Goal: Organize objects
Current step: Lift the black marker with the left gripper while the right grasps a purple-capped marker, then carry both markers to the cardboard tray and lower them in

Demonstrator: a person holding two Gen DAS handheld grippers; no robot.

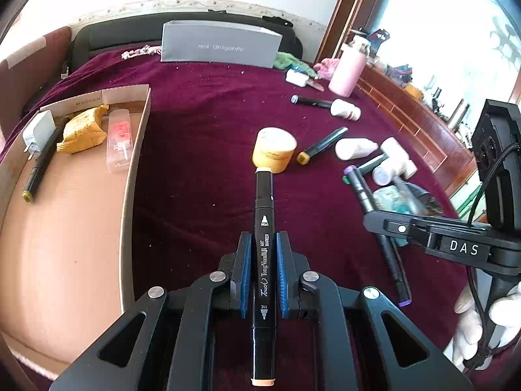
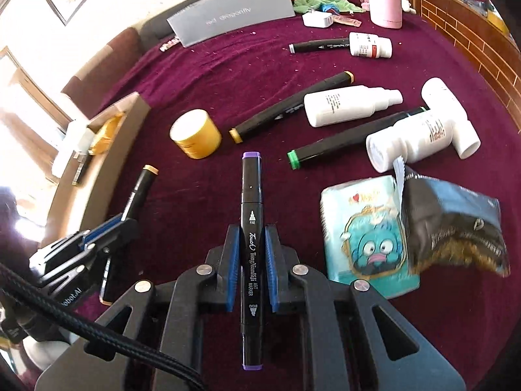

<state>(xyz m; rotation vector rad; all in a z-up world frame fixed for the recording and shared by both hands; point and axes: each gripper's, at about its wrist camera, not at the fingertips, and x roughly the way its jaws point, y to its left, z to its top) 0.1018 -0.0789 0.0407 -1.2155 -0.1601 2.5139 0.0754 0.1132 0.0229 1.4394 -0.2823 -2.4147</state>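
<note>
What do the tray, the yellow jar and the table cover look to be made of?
Tray: brown cardboard, matte, judging by its thin folded walls and raw edge. Yellow jar: likely plastic, smooth with a slight sheen; its pale top could be a lid or a seal. Table cover: dark red fabric, velvety and matte, dotted with lint.

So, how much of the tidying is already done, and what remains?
Done: a marker, a yellow packet and a clear tube lie in the cardboard box. In hand: left gripper holds a cream-capped marker, right gripper a purple-capped marker. Left: bottles, yellow jar, more markers.
</note>
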